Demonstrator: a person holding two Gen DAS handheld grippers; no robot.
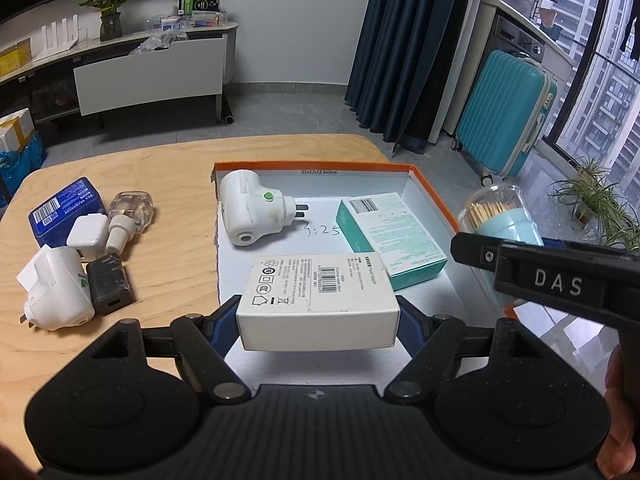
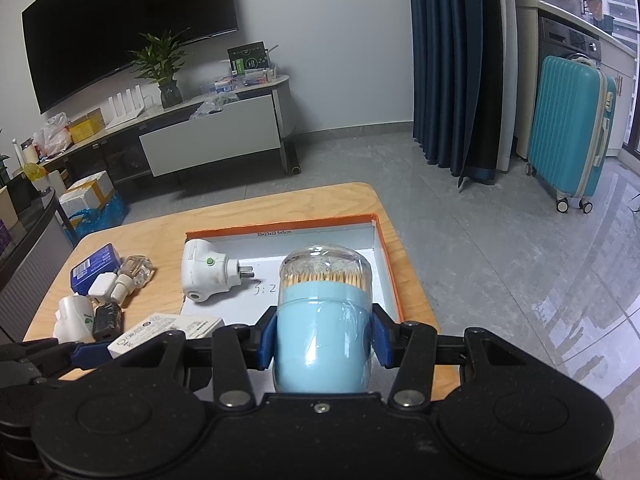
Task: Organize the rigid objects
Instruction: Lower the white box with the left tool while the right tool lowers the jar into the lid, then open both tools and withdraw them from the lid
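Soft, even daylight; sharp focus, fisheye-bent edges, floor glare.

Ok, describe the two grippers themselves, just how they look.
Both match: the left gripper and right gripper have matte black speckled bodies, two round discs, black link bars with silver pins and blue fingers. Seen side-on, the right one bears white "DAS" lettering.

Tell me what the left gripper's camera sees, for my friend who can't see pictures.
The left gripper holds a white box over an orange-edged tray on a wooden table. The tray holds a white plug device and a teal box. Small adapters lie left of the tray.
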